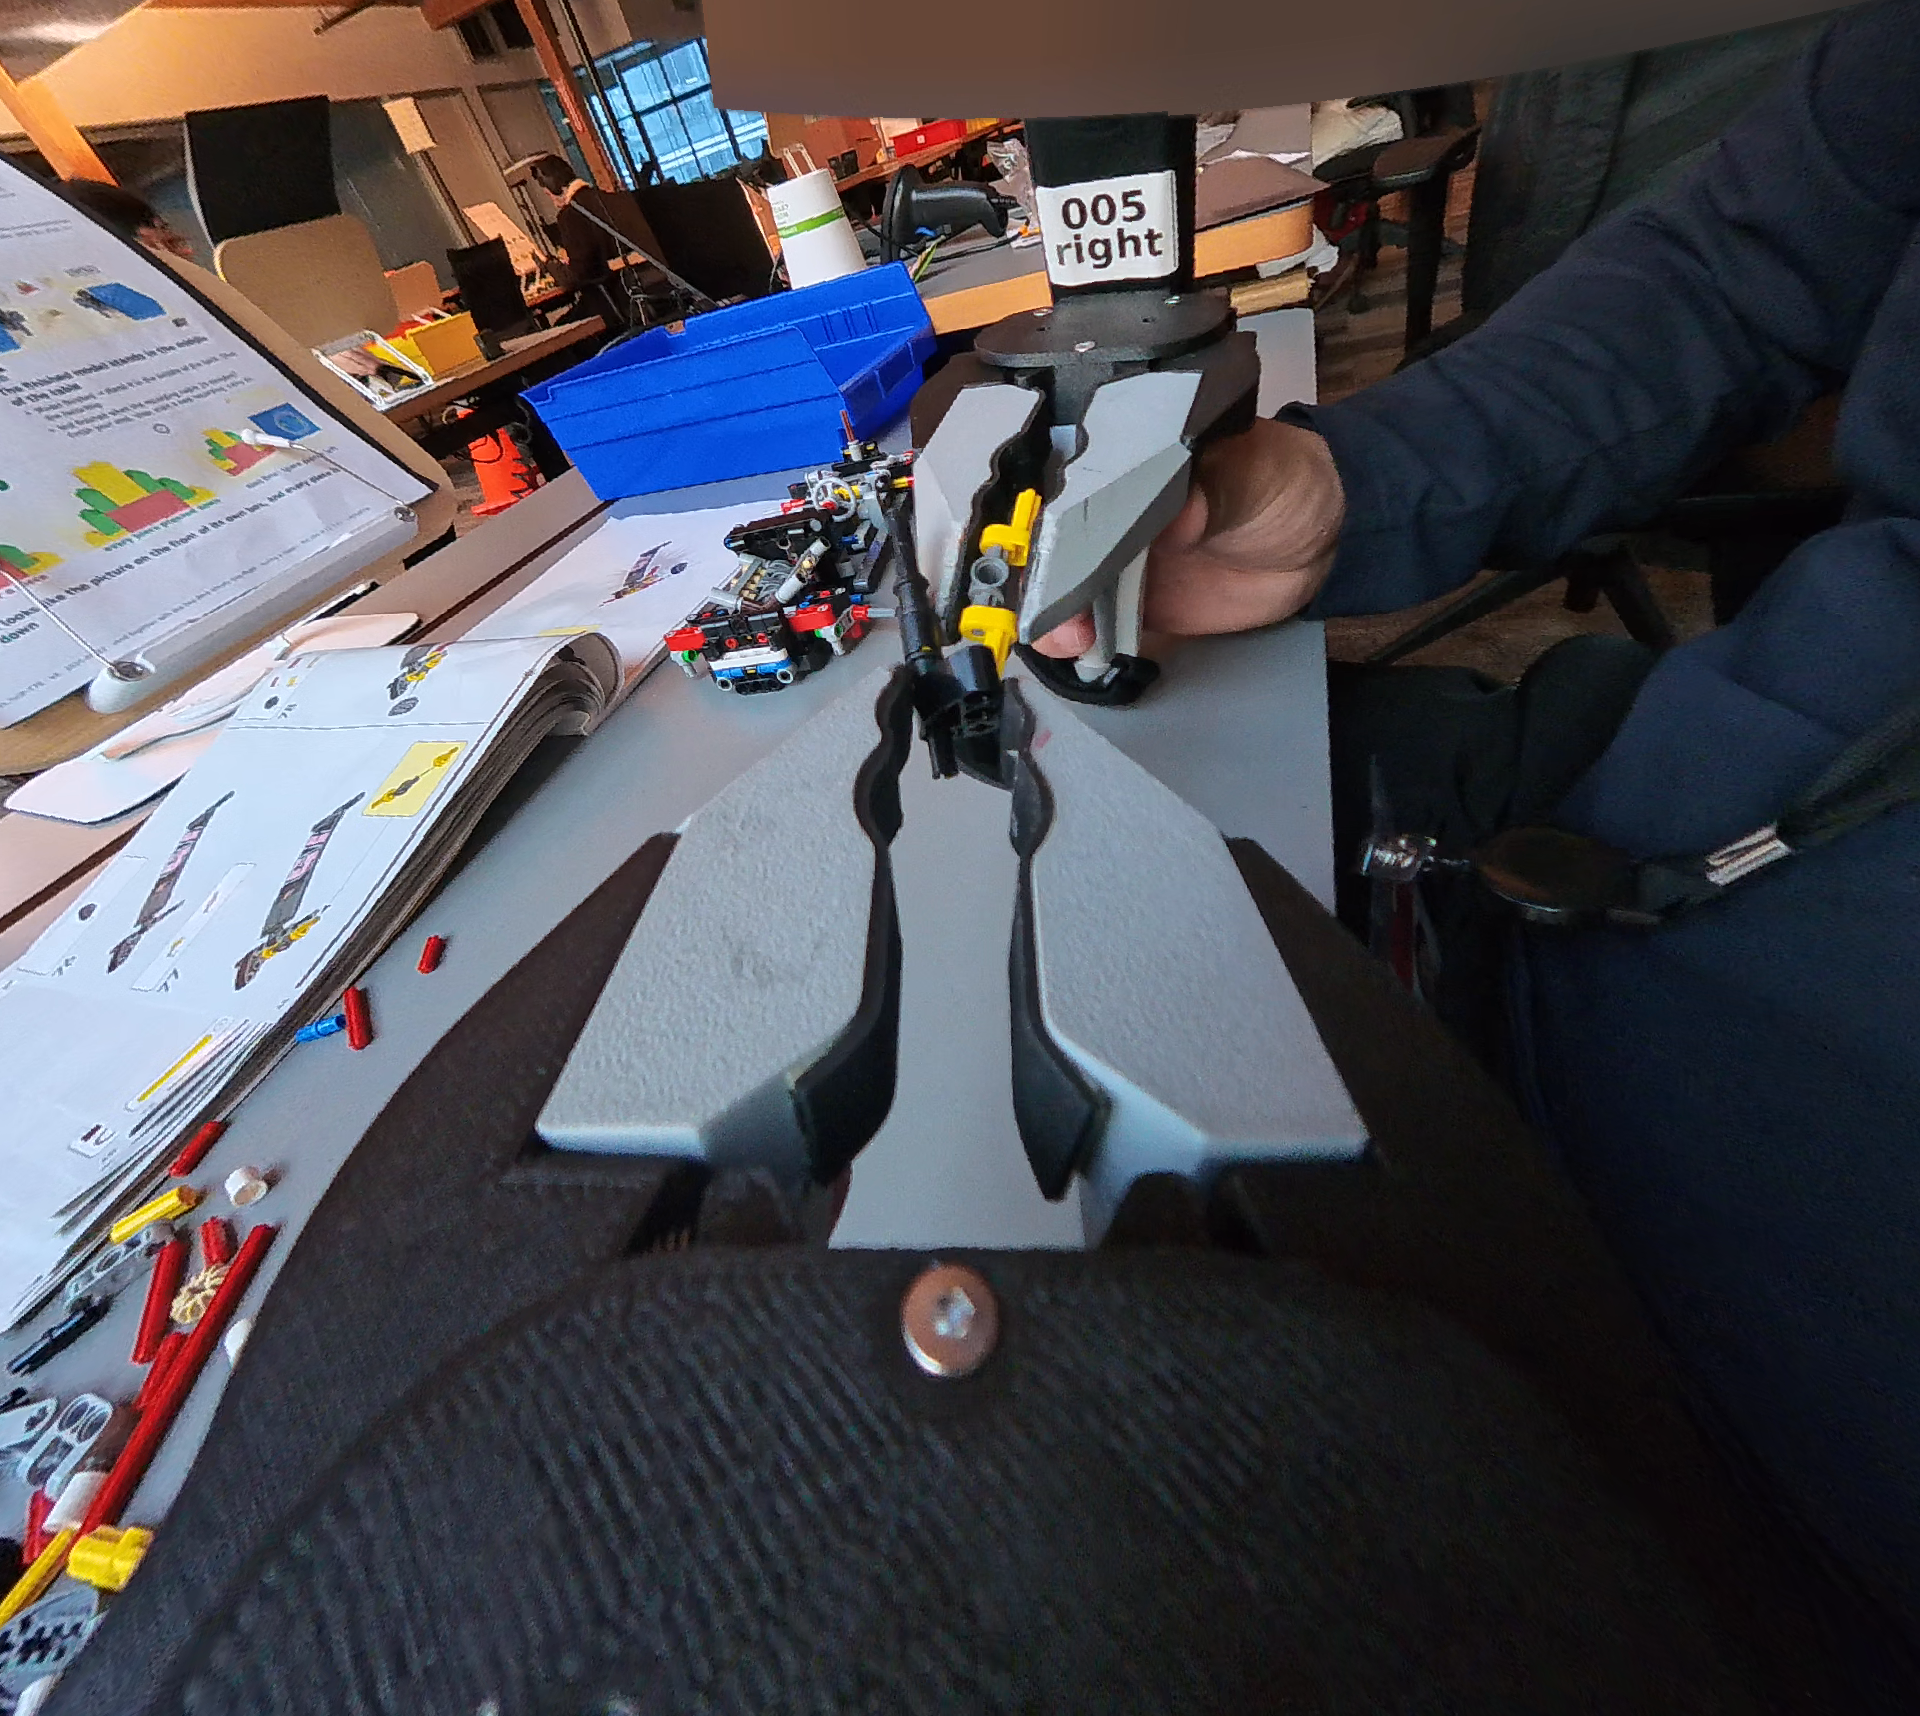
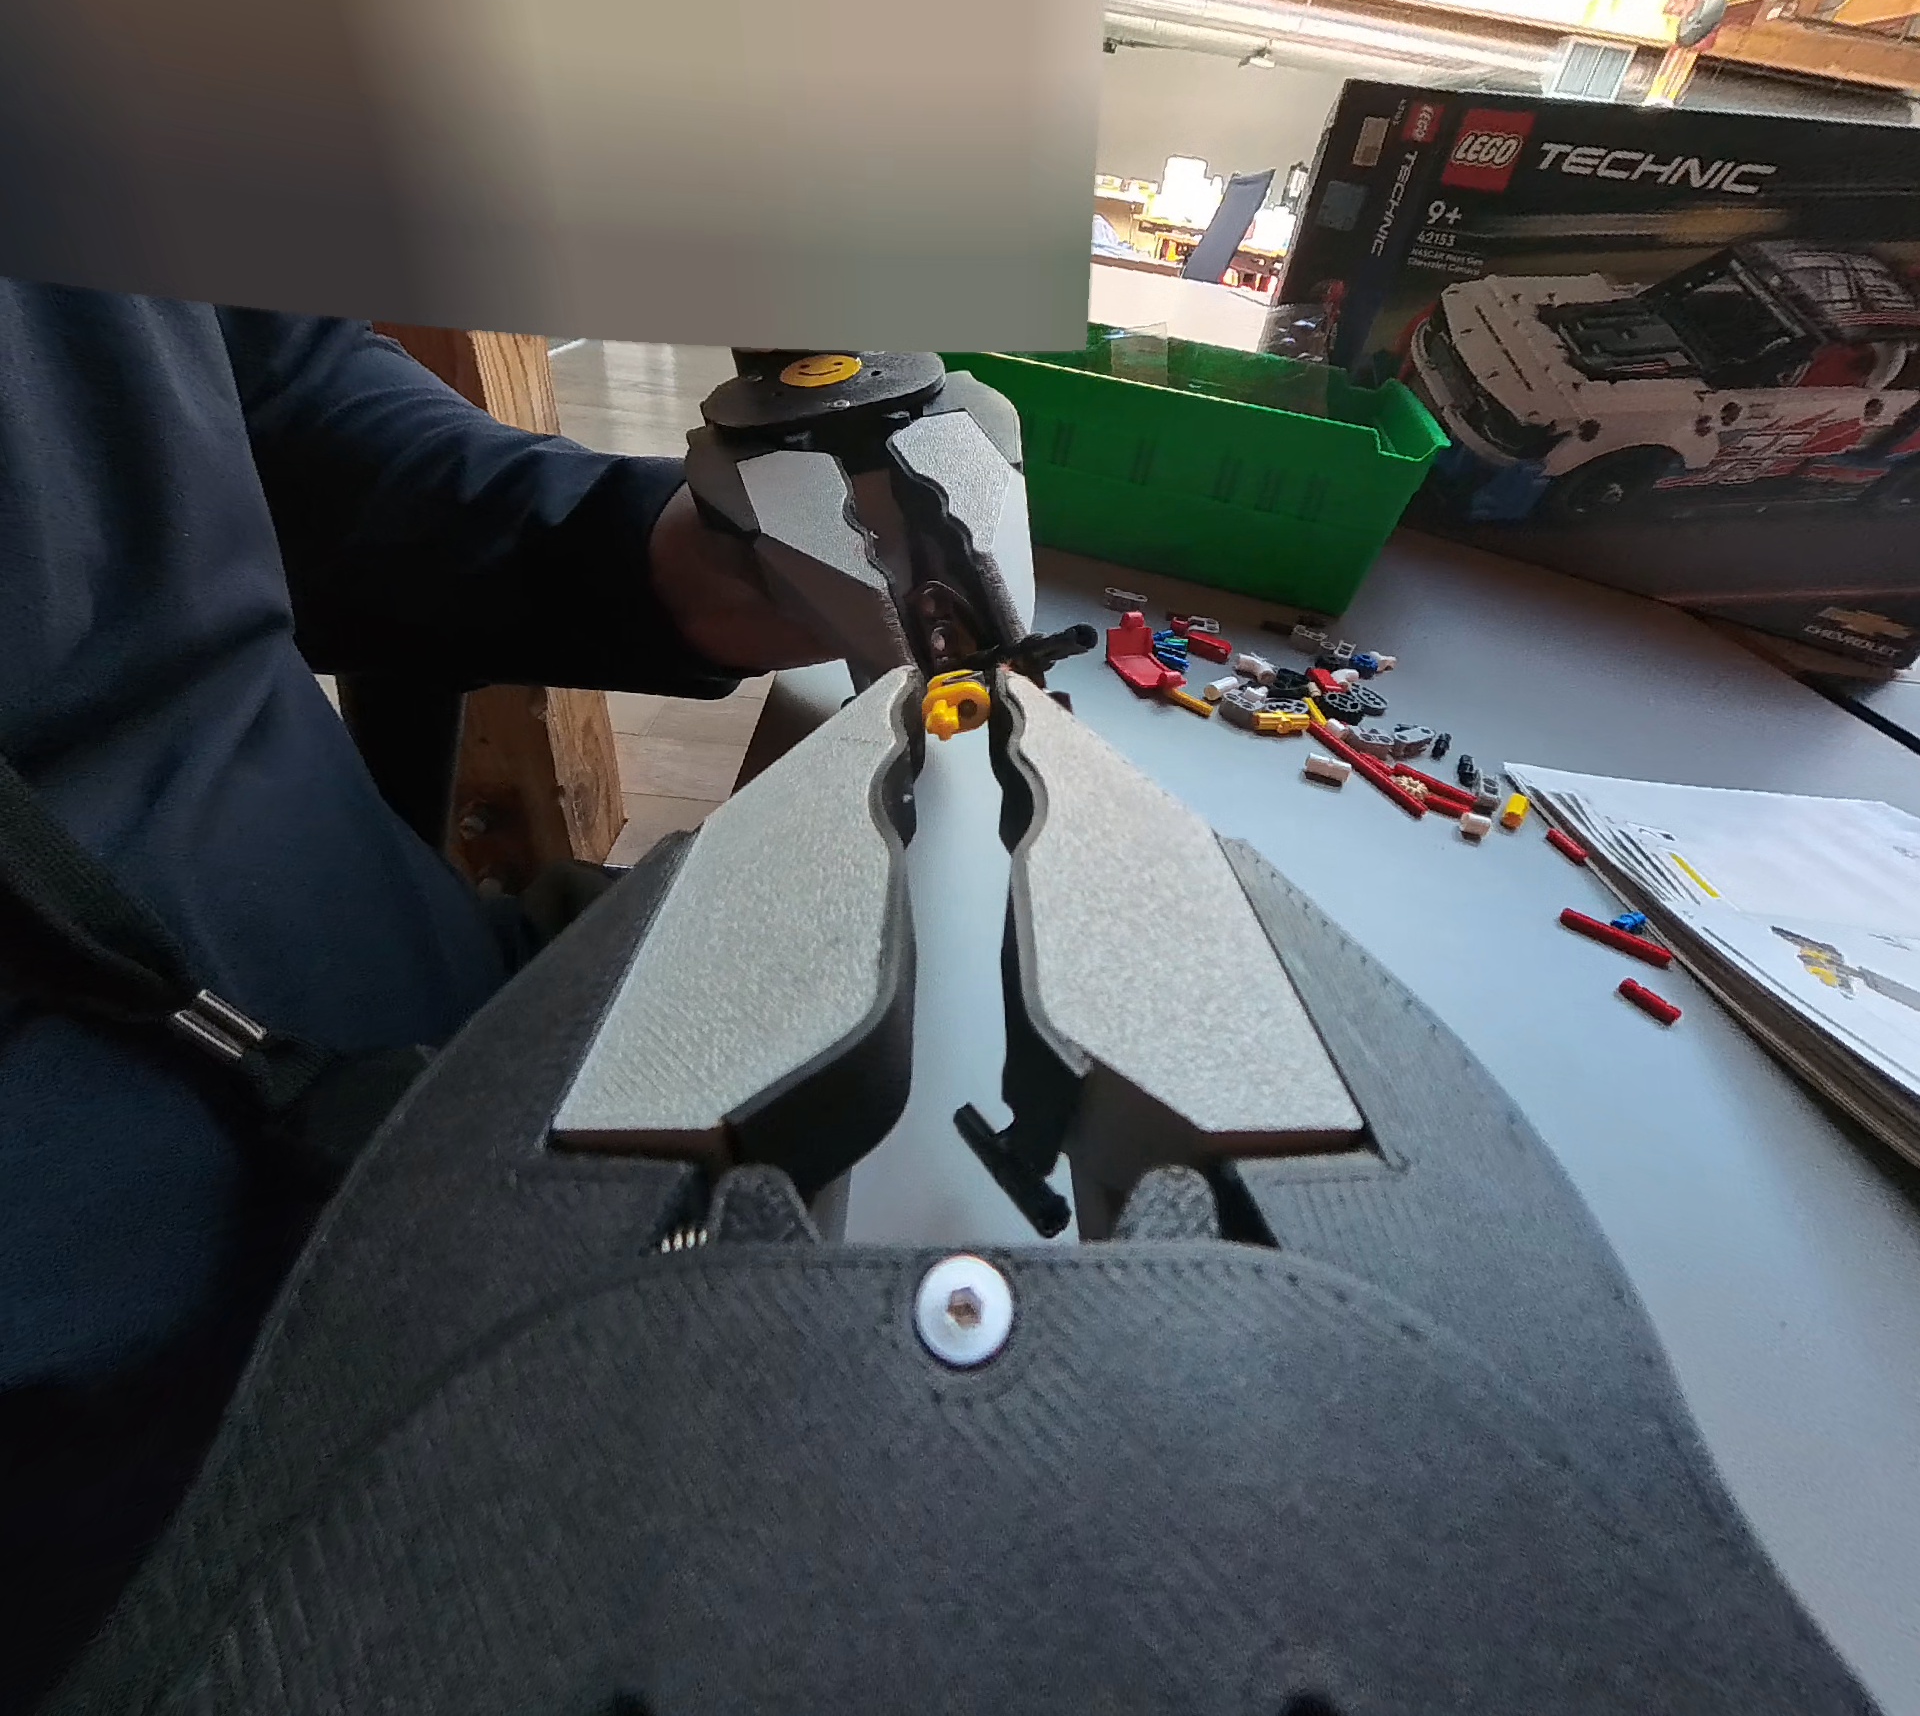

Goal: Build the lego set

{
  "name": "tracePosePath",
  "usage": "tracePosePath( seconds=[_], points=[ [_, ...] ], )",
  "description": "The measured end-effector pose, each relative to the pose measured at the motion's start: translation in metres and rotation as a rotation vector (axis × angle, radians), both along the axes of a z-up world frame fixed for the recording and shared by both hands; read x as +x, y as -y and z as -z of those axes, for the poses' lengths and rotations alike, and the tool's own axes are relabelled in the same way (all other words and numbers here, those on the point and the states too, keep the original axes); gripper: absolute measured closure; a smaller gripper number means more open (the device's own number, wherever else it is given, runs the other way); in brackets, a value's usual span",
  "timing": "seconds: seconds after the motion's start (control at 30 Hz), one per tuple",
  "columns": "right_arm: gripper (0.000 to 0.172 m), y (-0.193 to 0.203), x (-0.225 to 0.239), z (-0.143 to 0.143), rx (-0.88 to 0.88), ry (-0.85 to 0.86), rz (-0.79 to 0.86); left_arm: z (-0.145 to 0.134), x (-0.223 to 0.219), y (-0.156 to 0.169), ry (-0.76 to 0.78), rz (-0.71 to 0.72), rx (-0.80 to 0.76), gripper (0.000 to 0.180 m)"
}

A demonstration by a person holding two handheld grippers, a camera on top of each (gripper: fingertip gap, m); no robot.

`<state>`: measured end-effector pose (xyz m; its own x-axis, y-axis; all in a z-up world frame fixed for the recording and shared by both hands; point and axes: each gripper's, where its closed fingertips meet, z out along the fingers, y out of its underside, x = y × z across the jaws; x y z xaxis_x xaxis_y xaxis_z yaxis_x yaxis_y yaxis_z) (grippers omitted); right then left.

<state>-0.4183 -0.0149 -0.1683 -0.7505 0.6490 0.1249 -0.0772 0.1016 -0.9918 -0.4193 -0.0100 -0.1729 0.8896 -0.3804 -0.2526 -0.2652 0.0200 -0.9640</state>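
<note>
left gripper (image 1: 954,736): jaws clamped on the black connector end (image 1: 966,710) of a small brick assembly, pads pressing both sides. right gripper (image 2: 956,710): jaws clamped on the yellow-and-grey part (image 1: 997,570) of the same assembly, a yellow piece (image 2: 954,705) showing at its tips. the two grippers meet tip to tip above the near edge of the grey table (image 1: 1195,731). a thin black rod (image 1: 912,596) sticks out of the assembly. beyond: partly built model (image 1: 790,586), open instruction booklet (image 1: 312,783), loose red, yellow and grey pieces (image 2: 1382,731), blue bin (image 1: 727,388), green bin (image 2: 1195,471), printed box (image 2: 1621,336).
</note>
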Motion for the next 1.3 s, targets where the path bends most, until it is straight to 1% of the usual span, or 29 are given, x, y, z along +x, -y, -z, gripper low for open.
tracePosePath(
  seconds=[0.17, 0.27, 0.33, 0.43, 0.5, 0.53, 0.6, 0.63, 0.7, 0.77, 0.8, 0.87, 0.93, 0.97, 1.0, 1.07, 1.13, 1.23, 1.3],
  points=[
    [0.163, 0.0, -0.002, -0.004, -0.025, -0.02, 0.016, -0.002, -0.002, 0.0, 0.012, -0.007, 0.011, 0.167],
    [0.163, -0.002, -0.006, -0.005, -0.035, -0.021, 0.063, -0.002, -0.005, -0.003, 0.037, -0.04, 0.004, 0.167],
    [0.163, -0.005, -0.01, -0.004, -0.049, 0.007, 0.087, -0.002, -0.008, -0.005, 0.056, -0.074, -0.007, 0.167],
    [0.163, -0.012, -0.016, 0.003, -0.121, 0.168, 0.109, 0.005, -0.014, -0.009, 0.012, -0.139, -0.048, 0.167],
    [0.163, -0.017, -0.02, 0.014, -0.146, 0.307, 0.095, 0.012, -0.022, -0.011, -0.024, -0.177, -0.089, 0.167],
    [0.163, -0.02, -0.021, 0.023, -0.13, 0.379, 0.076, 0.014, -0.025, -0.011, -0.019, -0.173, -0.111, 0.167],
    [0.163, -0.021, -0.015, 0.037, -0.075, 0.484, -0.006, 0.015, -0.03, -0.011, 0.048, -0.161, -0.145, 0.167],
    [0.163, -0.024, -0.013, 0.043, -0.035, 0.509, -0.022, 0.015, -0.032, -0.01, 0.075, -0.156, -0.151, 0.167],
    [0.163, -0.035, -0.011, 0.05, 0.059, 0.484, -0.018, 0.014, -0.037, -0.008, 0.077, -0.157, -0.153, 0.167],
    [0.163, -0.042, -0.008, 0.048, 0.115, 0.408, -0.025, 0.012, -0.043, -0.008, -0.017, -0.176, -0.114, 0.166],
    [0.163, -0.045, -0.007, 0.046, 0.128, 0.377, -0.024, 0.011, -0.05, -0.008, -0.071, -0.214, -0.097, 0.167],
    [0.162, -0.049, -0.008, 0.044, 0.139, 0.341, -0.014, 0.005, -0.073, -0.009, -0.142, -0.317, -0.06, 0.166],
    [0.162, -0.054, -0.012, 0.043, 0.142, 0.314, 0.026, -0.008, -0.1, -0.009, -0.185, -0.439, -0.029, 0.166],
    [0.162, -0.056, -0.014, 0.043, 0.148, 0.304, 0.043, -0.012, -0.109, -0.011, -0.236, -0.486, -0.029, 0.166],
    [0.162, -0.057, -0.015, 0.043, 0.165, 0.283, 0.059, -0.013, -0.111, -0.013, -0.315, -0.498, -0.037, 0.166],
    [0.162, -0.056, -0.012, 0.042, 0.21, 0.232, 0.059, 0.001, -0.093, -0.021, -0.445, -0.433, -0.1, 0.166],
    [0.162, -0.053, -0.005, 0.042, 0.26, 0.197, 0.044, 0.026, -0.067, -0.024, -0.501, -0.351, -0.178, 0.166],
    [0.162, -0.053, 0.0, 0.041, 0.307, 0.14, 0.045, 0.06, -0.048, -0.021, -0.577, -0.317, -0.26, 0.166],
    [0.162, -0.056, 0.001, 0.039, 0.302, 0.125, 0.049, 0.069, -0.043, -0.02, -0.627, -0.317, -0.279, 0.166]
  ],
)
